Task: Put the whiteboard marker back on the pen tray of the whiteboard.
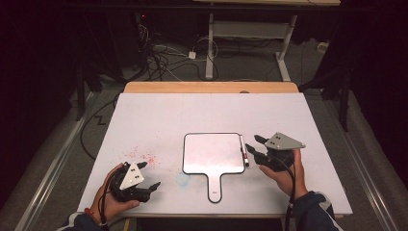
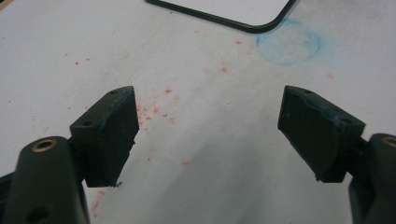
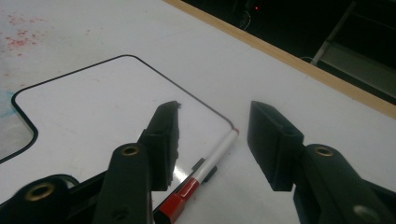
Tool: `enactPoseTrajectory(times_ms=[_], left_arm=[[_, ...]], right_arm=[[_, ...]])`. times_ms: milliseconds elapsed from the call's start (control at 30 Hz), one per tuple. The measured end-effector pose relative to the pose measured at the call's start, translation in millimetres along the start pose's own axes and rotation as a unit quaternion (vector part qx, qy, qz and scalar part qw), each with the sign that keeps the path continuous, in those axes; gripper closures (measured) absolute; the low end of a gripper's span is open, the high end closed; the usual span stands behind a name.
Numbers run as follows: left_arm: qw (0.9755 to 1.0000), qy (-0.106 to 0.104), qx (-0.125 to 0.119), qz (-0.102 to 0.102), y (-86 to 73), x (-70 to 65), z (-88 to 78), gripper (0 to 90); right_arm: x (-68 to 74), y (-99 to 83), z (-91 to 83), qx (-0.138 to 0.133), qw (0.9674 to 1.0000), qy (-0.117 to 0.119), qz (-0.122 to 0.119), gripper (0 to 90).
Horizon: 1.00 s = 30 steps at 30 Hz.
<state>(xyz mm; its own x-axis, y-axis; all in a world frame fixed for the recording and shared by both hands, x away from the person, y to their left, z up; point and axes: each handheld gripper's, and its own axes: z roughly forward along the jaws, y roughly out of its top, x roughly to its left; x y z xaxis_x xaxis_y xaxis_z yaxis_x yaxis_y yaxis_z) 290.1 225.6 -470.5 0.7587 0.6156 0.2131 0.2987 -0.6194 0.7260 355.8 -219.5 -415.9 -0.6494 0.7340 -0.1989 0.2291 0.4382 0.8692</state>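
White laminate is what most of this rests on: one broad white-topped table with a pale wooden strip along its far edge, speckled with red marker dust and one faint blue smudged ring. On it lies one white paddle-shaped dry-erase board with a black rim and a short handle pointing back toward me. Next down in size come my two tools. My left gripper sits near the table's front left corner, well apart from the board, jaws spread wide over bare table with nothing between them. My right gripper hovers just beside the board's right edge, jaws parted, holding nothing. Smallest is the one slim white marker with a red cap, lying along the board's right rim, below and between my right jaws but not pressed by either. The risk, as I judge it: a round marker on a raised rim could roll off if I nudge it, or my jaw could clip the board and slide it.
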Motion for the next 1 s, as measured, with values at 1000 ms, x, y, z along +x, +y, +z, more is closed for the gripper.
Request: enactPoseTrajectory(times_ms=[1000], left_arm=[[0.9996,0.027,-0.002,0.009,1.6,-1.7,-0.3,19.5]], right_arm=[[11.8,-69.2,-49.8,-0.020,0.9982,-0.055,0.014,21.7]])
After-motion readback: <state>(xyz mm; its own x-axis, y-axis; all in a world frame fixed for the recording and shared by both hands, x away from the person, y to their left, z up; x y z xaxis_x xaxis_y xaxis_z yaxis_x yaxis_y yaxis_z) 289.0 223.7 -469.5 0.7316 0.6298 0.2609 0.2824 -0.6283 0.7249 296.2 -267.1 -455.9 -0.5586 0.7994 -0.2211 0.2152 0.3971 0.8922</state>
